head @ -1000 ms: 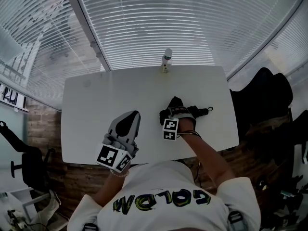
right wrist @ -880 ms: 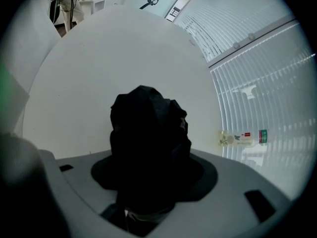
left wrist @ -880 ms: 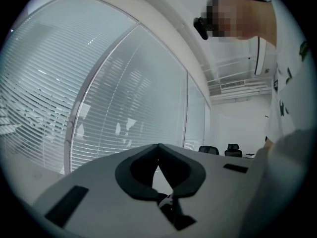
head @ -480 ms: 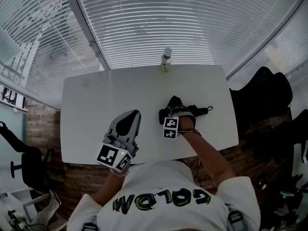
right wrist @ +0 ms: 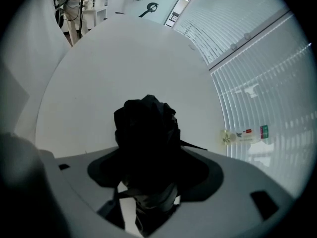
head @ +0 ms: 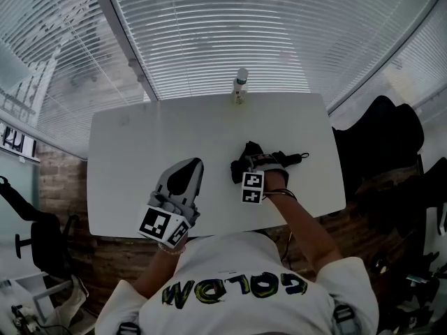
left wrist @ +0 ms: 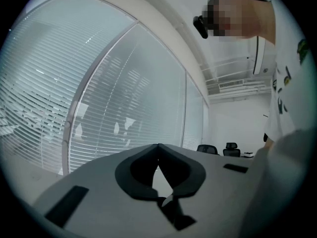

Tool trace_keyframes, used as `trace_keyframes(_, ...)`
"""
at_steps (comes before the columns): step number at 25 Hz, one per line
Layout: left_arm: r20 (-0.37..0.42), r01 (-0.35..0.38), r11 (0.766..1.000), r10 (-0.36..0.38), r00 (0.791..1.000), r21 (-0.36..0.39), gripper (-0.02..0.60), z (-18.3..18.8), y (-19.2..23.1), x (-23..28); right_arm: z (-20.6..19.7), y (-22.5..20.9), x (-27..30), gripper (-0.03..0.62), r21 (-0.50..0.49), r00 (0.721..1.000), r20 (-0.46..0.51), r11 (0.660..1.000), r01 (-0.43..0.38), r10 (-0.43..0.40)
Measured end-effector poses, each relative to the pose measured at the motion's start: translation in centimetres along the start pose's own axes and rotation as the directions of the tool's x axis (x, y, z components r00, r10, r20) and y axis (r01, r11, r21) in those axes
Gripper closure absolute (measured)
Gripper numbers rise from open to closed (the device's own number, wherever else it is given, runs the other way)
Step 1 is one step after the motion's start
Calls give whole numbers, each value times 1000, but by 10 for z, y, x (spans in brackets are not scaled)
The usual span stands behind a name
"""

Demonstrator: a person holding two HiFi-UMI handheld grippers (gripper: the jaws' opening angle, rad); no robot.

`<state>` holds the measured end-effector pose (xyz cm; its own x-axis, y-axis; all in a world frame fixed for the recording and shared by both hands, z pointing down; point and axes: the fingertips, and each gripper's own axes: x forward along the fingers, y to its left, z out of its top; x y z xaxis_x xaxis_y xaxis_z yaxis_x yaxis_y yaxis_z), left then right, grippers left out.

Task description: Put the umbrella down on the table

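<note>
Right tongs: tipped steeply down over a folded black fabric umbrella, jaws opening and standing wide on either side of the bundle lying between them. Left tongs: held level, jaw tips together, nothing between.

Seen only from the right gripper view: the crumpled canopy end-on, resting on the white round-cornered table, with a clear plastic bottle with a pale label beyond it towards the window.

Seen only from the head view: the umbrella's thin dark end poking out to the right of the tongs, well in from the table's edges. Bottle upright at the far edge, well apart from the umbrella. Left tongs hanging over the near part of the table.

Seen only from the left gripper view: black office chairs before a white far wall.

Around the table: white slatted blinds across curved windows, brown brick-patterned floor, and a dark chair at the right.
</note>
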<state>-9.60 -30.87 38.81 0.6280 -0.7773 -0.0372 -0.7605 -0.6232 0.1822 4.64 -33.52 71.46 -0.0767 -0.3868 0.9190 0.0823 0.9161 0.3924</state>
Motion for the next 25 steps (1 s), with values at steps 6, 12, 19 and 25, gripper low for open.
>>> trace_keyframes(6,0,6,1000,-6,1000,-2,571,-1,-3,1,-1,0,-23,286,42,999,36,999,12,-13)
trace_keyframes(12,-9,14,1000,-14,1000,-4,571,-5,-7,2,4,-29,-68,361,219,980,165,973,77,-114)
trace_keyframes(19,-6,12,1000,-12,1000,-3,571,-5,-8,2,13,-74,-139,441,531,888,341,843,90,-310)
trace_keyframes(25,-5,7,1000,-7,1000,-5,571,-4,-6,3,23,-104,-211,464,724,722,493,689,-31,-486)
